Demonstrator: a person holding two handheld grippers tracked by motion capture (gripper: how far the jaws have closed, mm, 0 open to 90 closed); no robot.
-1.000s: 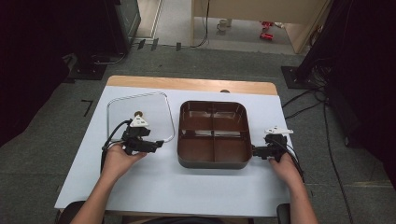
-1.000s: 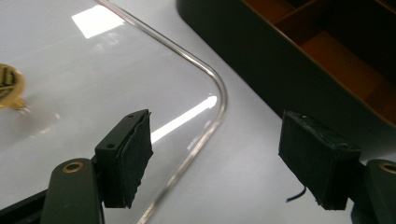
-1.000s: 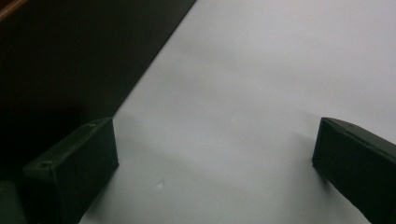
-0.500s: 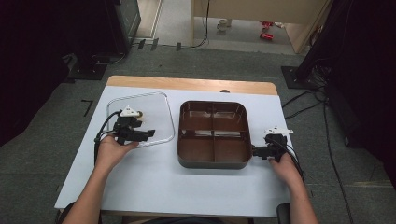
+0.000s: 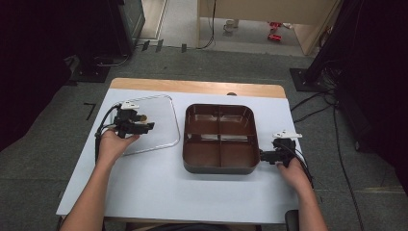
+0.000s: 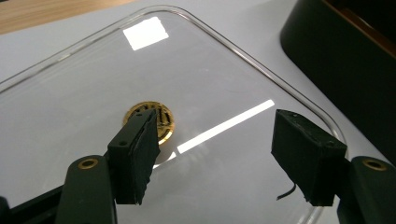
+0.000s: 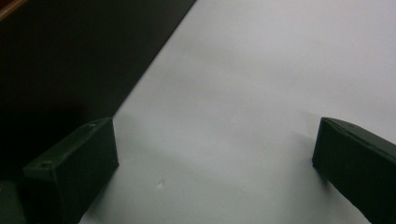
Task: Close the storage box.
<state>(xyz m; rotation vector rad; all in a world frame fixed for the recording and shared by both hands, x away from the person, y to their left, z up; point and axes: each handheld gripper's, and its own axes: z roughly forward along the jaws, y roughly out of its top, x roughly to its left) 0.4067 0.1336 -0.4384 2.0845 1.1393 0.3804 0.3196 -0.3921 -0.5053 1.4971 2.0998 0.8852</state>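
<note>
A clear flat lid (image 5: 161,120) with rounded corners lies on the left of the white table. A small gold disc (image 6: 163,122) sits in its middle. My left gripper (image 5: 150,126) hovers over the lid, pointing right. Its jaws (image 6: 224,158) stand apart and have just been closing, with nothing gripped between them; the left pad partly hides the gold disc. A dark brown tray (image 5: 219,107) with four compartments sits at the centre. My right gripper (image 5: 263,156) rests by the tray's lower right corner, open (image 7: 215,172) over bare table, with the tray wall (image 7: 70,56) on its left.
The white table top (image 5: 168,192) has free room along its front. A bare wooden strip (image 5: 192,86) runs along the back edge. The tray's dark side (image 6: 345,56) rises just right of the lid. Cables trail from both grippers.
My left hand has moved left and toward the back, from the lid's near right corner to over its middle. The right hand and the tray have stayed put.
</note>
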